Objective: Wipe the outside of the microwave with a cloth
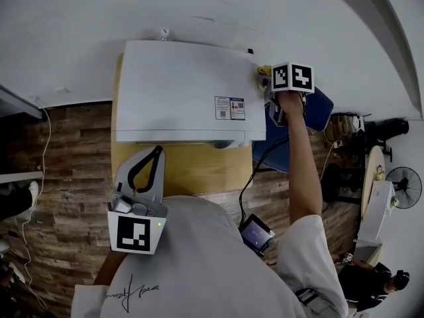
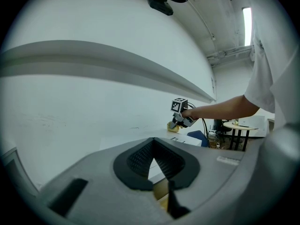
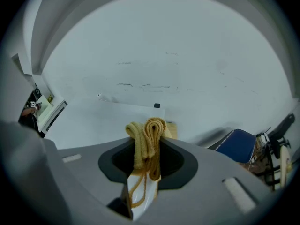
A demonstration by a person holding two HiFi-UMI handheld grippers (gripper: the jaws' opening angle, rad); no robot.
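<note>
Microwave: the white box-shaped microwave (image 1: 185, 91) sits on a light wooden table (image 1: 192, 167) against the wall.
Cloth: a folded yellow woven cloth (image 3: 149, 135) is at the right rear corner of the microwave's top panel.
Right gripper: the right gripper (image 1: 268, 85) is clamped on the cloth, reaching over that corner.
Left gripper: the left gripper (image 2: 153, 159) has its jaws together with nothing between them, and is held low in front of the microwave.
Progress: wiping seems under way on the top; no wiped area can be told apart. The sides and door front probably remain.
</note>
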